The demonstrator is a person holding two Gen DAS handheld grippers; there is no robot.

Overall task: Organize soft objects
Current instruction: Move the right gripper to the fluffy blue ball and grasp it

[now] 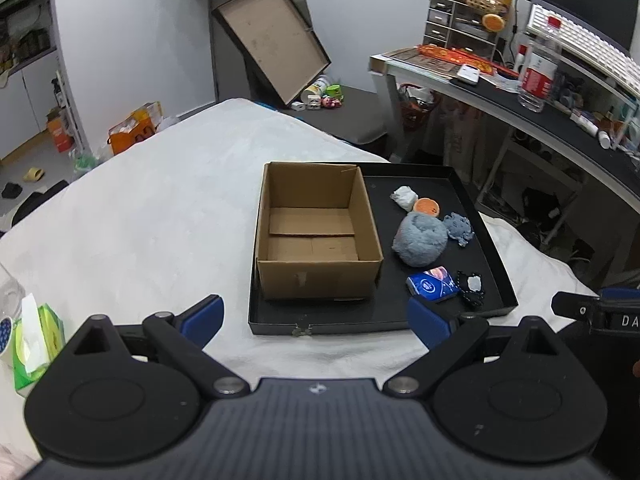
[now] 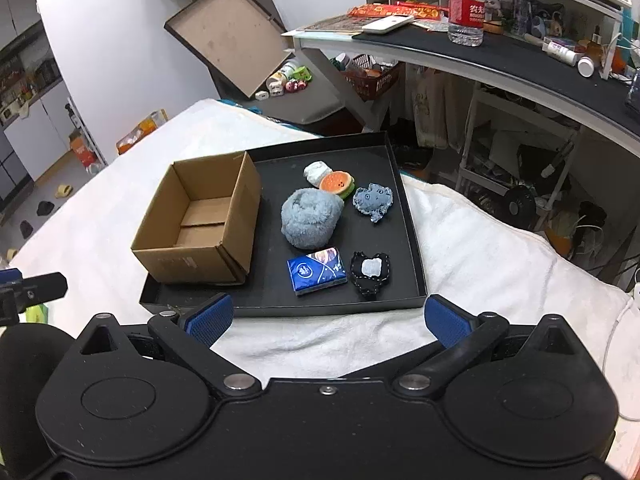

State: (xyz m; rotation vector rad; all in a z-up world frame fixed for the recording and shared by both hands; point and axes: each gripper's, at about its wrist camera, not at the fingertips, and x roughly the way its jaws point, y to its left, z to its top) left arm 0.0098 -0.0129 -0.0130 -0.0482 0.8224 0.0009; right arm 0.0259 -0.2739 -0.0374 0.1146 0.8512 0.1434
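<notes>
A: Soft items, count and place?
B: Six, all on the right half of the black tray. Grey fluffy ball in the middle; white cloth wad at the far end, touching the orange burger plush; blue-grey flat plush just right of the ball.
A: Near end?
B: Blue tissue pack, and beside it a black pouch with a pale patch.

A: Container?
B: Open cardboard box, empty, upright, on the tray's left half.
A: Tray rests on?
B: White blanket over the bed.

A: Grippers?
B: Left gripper: jaws spread wide, nothing between the blue pads, hovering at the tray's near edge. Right gripper: likewise wide apart and empty-handed, short of the tray.
A: Surroundings?
B: Cluttered desk to the right, with a water bottle.
</notes>
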